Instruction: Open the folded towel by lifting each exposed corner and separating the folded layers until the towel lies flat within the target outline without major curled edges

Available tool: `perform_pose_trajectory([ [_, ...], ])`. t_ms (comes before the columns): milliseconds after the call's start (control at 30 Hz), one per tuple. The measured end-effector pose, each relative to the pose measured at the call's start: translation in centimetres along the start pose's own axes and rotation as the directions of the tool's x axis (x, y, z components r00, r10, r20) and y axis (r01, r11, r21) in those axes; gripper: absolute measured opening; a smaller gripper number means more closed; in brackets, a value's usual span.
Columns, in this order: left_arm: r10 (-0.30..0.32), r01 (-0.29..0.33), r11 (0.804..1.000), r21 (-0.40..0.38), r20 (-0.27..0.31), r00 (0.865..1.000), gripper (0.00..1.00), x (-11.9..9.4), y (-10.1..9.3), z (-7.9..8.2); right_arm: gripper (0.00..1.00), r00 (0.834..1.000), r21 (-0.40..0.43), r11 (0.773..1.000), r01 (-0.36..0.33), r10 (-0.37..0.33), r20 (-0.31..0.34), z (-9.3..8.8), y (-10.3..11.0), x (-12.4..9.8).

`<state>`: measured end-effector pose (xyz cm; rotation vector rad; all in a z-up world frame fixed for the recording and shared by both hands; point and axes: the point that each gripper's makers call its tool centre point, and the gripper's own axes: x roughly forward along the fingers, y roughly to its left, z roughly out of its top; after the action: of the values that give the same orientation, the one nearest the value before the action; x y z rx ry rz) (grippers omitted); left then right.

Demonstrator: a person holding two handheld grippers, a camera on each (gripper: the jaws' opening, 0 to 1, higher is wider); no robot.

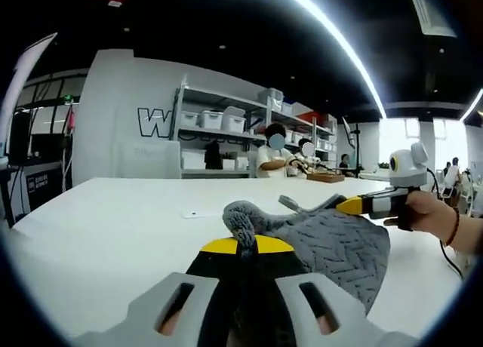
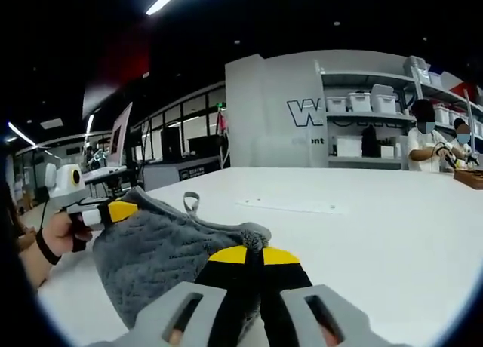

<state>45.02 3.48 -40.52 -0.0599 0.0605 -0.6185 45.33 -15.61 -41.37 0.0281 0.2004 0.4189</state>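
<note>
Over white table [image 1: 98, 234], both fingers clamped on grey towel [image 1: 332, 245] corners

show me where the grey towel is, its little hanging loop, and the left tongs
grey towel [image 1: 332, 241], left gripper view, quilted middle.
hanging loop [image 2: 191, 203], right gripper view, the loop's strap.
left tongs [image 1: 246, 250], left gripper view, yellow tips shut on a towel corner.

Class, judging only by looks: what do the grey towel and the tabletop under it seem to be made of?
Towel: soft woven or knitted cloth, probably microfibre or cotton; its raised herringbone ribs look matte and fuzzy. Tabletop: smooth white laminate or painted board, faintly glossy; uncertain.
</note>
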Motion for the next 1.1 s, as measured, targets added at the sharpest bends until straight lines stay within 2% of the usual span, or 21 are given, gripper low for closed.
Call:
perform_pose_trajectory([
  [133,-0.012,0.012,1.0,0.0,0.021,1.0,0.03,-0.6,-0.6,0.5,0.0,1.0,0.009,1.0,-0.007,0.006,0.013,0.3,0.1,-0.5],
  [300,-0.017,0.018,1.0,-0.01,0.022,1.0,0.03,-0.7,-1.0,0.4,0.0,1.0,0.003,1.0,-0.009,0.009,0.024,0.7,0.3,-0.9],
  [400,-0.04,0.042,0.998,-0.038,0.053,0.998,0.03,-0.9,-0.9,1.3,0.0,0.999,0.008,1.0,-0.014,0.014,0.045,1.1,0.5,-1.2],
  [500,-0.043,0.044,0.999,-0.01,0.039,0.998,0.03,-1.3,-1.4,1.0,0.0,0.999,-0.014,1.0,-0.011,0.012,0.045,1.2,0.8,-1.2],
  [567,-0.046,0.047,0.999,-0.021,0.049,0.998,0.03,-1.8,-1.6,1.2,0.0,0.999,-0.027,1.0,-0.014,0.015,0.048,1.3,1.0,-1.4],
  [733,-0.056,0.058,0.998,-0.031,0.065,0.996,0.03,-1.4,-1.6,1.4,0.0,0.998,-0.047,0.999,-0.005,0.008,0.059,1.6,0.8,-1.8],
  [1100,-0.075,0.079,0.996,-0.031,0.12,0.99,0.03,-2.1,-1.5,3.3,0.0,0.995,-0.045,0.999,-0.022,0.026,0.101,2.8,1.5,-3.0],
])
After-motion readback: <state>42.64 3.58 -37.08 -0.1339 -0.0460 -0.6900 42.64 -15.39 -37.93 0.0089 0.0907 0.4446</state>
